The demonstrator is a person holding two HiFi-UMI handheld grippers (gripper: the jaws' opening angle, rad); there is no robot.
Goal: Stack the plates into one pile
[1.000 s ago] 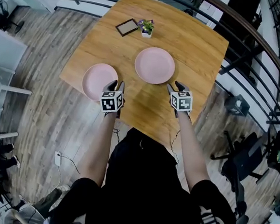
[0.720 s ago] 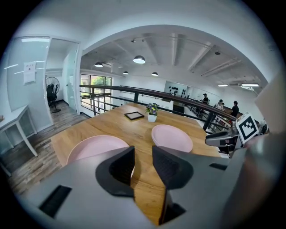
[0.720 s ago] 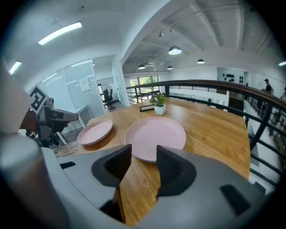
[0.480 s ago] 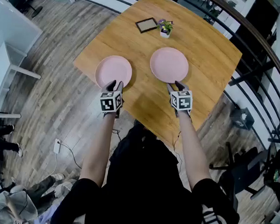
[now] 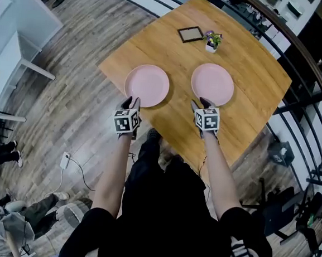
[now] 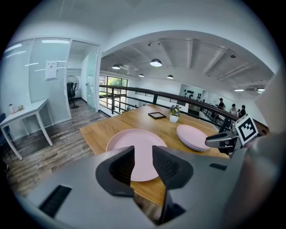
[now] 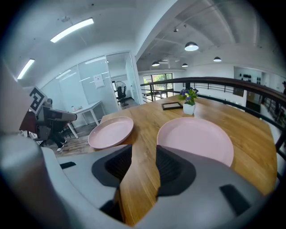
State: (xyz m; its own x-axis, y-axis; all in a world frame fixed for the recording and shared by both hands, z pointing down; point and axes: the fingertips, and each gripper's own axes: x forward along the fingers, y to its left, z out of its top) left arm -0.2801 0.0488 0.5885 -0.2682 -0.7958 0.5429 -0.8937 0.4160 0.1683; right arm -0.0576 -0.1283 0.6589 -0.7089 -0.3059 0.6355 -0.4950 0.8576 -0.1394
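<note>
Two pink plates lie apart on the wooden table [image 5: 256, 66]. The left plate [image 5: 147, 85] [image 6: 134, 141] [image 7: 111, 131] sits near the table's near-left edge. The right plate [image 5: 212, 84] [image 7: 196, 139] [image 6: 194, 137] lies beside it. My left gripper [image 5: 131, 102] [image 6: 143, 154] hovers at the table edge just short of the left plate's near rim, its jaws apart with nothing between them. My right gripper [image 5: 199, 103] [image 7: 144, 154] hangs over the wood at the near-left rim of the right plate, open and empty too.
A small black picture frame [image 5: 190, 33] and a potted plant [image 5: 213, 41] stand at the table's far side. A dark railing [image 5: 316, 83] curves round the table's far and right sides. A white desk [image 5: 12, 34] is on the left, an office chair [image 5: 280, 211] at lower right.
Both grippers have shifted left relative to the plates, from each plate's near-right rim to its near-left rim. The head view has swung, so the table now sits further right. Jaw gaps look unchanged.
</note>
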